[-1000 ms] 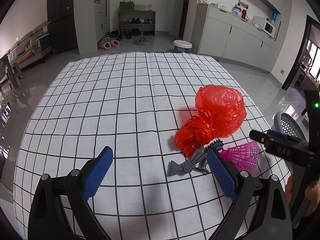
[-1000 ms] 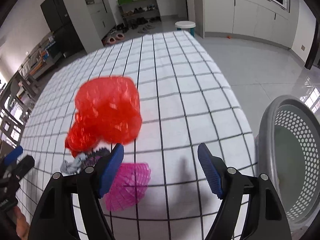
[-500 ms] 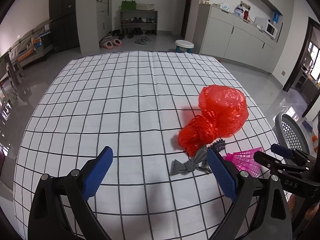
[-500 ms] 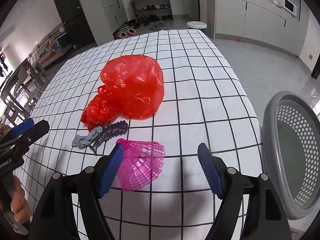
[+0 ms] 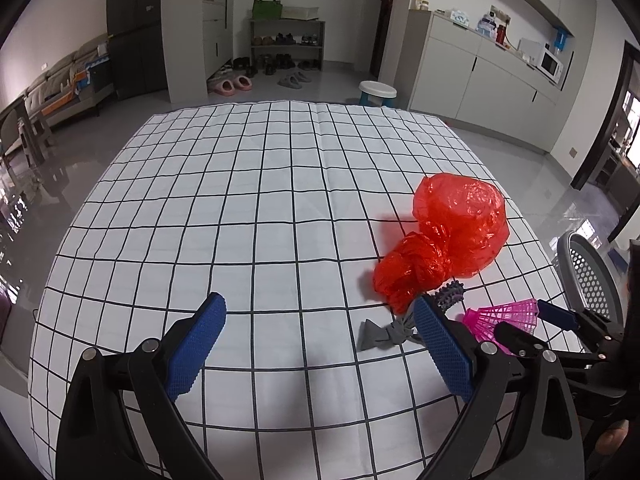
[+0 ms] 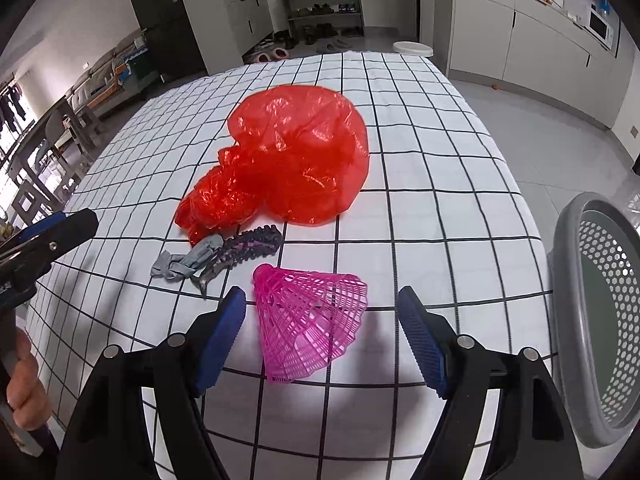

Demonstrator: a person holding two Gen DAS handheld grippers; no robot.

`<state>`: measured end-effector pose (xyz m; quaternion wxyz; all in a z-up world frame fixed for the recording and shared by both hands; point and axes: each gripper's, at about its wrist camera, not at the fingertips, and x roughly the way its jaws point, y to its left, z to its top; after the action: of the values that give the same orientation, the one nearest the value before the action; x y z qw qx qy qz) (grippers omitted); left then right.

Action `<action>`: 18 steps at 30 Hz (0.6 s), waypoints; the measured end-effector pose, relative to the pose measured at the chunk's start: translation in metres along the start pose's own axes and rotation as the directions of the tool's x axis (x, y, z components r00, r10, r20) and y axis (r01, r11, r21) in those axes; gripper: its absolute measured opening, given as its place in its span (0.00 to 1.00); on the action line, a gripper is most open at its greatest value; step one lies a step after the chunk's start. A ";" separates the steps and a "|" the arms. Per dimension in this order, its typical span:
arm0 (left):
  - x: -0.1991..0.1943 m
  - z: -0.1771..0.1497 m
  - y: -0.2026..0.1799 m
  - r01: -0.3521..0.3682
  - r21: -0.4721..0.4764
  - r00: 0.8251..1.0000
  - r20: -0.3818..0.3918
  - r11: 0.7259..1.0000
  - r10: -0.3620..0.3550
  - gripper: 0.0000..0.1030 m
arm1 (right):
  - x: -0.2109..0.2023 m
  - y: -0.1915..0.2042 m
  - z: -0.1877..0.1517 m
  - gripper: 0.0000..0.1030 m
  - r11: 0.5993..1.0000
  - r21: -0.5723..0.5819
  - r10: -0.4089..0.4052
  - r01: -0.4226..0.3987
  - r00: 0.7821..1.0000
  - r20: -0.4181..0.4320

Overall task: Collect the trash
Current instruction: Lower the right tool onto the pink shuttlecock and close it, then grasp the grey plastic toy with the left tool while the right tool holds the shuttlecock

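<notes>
Compared with a second ago, the right tool is now sitting squarely behind the pink plastic shuttlecock, where earlier the shuttlecock was lying off by its left finger; its jaws are standing wide, one on each side of the shuttlecock's skirt and touching neither side. The crumpled red plastic bag, which was blurred and close in the right wrist view earlier, is now lying farther up the table, and the grey knotted fabric strip and the dark spiky hair clip are showing clearly just beside the bag's near edge. The left tool is hanging over bare checked cloth in much the same spot as before, its jaws wide and holding nothing, with the fabric strip just beyond its right finger. In the left wrist view the right tool is reaching in from the right edge, lower and nearer than a second ago. The grey perforated basket is standing off the table's right edge, close to the shuttlecock. The whole left half and far end of the checked cloth are lying open, while the four items are crowding the near right corner, near the table's right edge.
</notes>
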<state>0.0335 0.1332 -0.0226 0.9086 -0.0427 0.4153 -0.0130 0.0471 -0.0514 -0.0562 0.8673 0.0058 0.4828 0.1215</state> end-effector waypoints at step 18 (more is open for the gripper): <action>0.006 -0.006 -0.001 -0.003 0.004 1.000 -0.027 1.000 0.004 0.90 | 0.005 0.013 -0.003 0.41 0.999 -0.035 -0.033 0.035 0.999 0.033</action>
<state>0.0325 0.1310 -0.0307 0.9029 -0.0401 0.4278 -0.0127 0.0441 -0.0382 -0.0601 0.8770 -0.0158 0.4663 0.1152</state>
